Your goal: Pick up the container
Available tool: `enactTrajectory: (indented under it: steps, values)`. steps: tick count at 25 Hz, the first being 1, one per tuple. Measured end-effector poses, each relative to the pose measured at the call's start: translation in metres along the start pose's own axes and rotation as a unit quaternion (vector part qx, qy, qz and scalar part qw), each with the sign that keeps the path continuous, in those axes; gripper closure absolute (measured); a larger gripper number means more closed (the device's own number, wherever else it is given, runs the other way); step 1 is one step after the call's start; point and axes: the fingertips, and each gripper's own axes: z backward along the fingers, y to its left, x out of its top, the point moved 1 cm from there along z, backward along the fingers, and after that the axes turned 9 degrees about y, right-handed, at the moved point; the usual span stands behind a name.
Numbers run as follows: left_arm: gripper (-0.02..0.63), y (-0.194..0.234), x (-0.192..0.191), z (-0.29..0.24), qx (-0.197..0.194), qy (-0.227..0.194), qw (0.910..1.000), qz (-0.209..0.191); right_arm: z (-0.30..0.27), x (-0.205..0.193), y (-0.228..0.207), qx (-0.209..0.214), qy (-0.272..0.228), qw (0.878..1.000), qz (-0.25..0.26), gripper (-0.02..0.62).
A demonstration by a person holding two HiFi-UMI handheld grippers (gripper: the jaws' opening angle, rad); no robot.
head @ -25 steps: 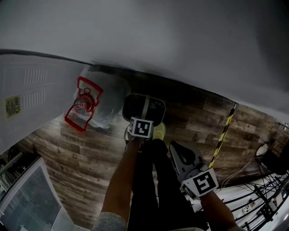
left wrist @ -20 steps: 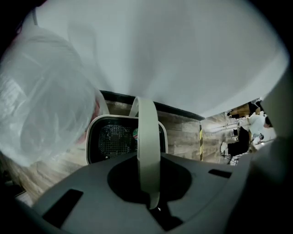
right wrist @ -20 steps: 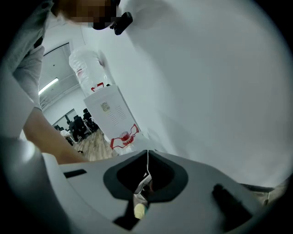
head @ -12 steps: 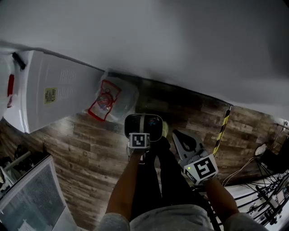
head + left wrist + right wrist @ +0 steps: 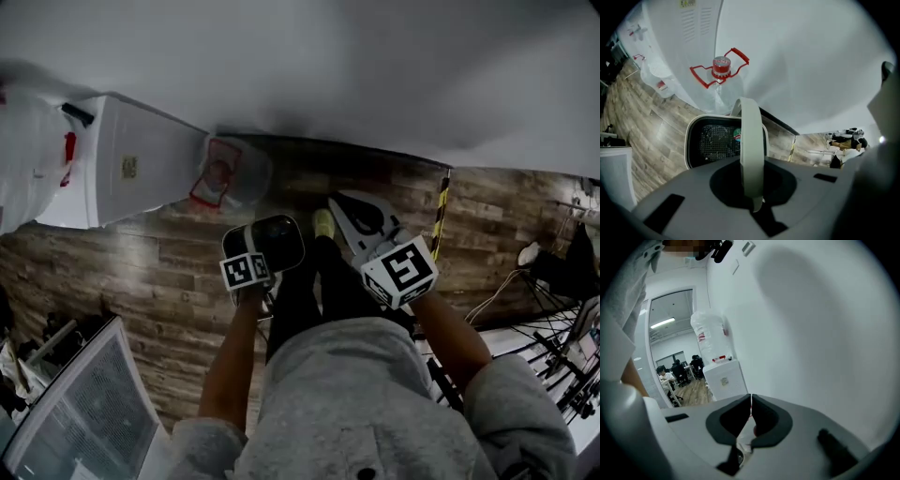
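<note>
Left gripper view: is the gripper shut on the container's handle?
Yes, the left gripper clamps the white handle, with the container hanging below it.

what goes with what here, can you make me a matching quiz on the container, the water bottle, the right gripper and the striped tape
Things:
1. container
2. water bottle
3. right gripper
4. striped tape

Place, colour or state:
a. clear with a red handle, next to the white dispenser
b. yellow and black
c. held by its white handle in the shut left gripper
d. jaws together, nothing between them

Pairs: 1-c, 2-a, 3-d, 4-b
</note>
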Motion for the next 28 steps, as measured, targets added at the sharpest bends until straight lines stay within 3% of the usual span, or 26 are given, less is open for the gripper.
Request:
enactTrajectory:
  steps: [7, 12, 28]
  values:
    - [0.591, 0.021, -0.029, 0.061, -0.005, -0.012, 0.9999, 0.001, 0.051, 0.076, -0.003, -0.04, -0.052, 0.998, 0.016, 0.569]
    - [0.591, 0.032, -0.046, 0.09, -0.012, -0.04, 0.9987, 0.029, 0.093, 0.114, -0.004, -0.065, -0.087, 0.994, 0.02, 0.569]
    - [0.591, 0.061, -0.071, 0.1, -0.036, -0.051, 0.9914, 0.115, 0.135, 0.118, -0.016, -0.115, -0.117, 0.986, -0.01, 0.569]
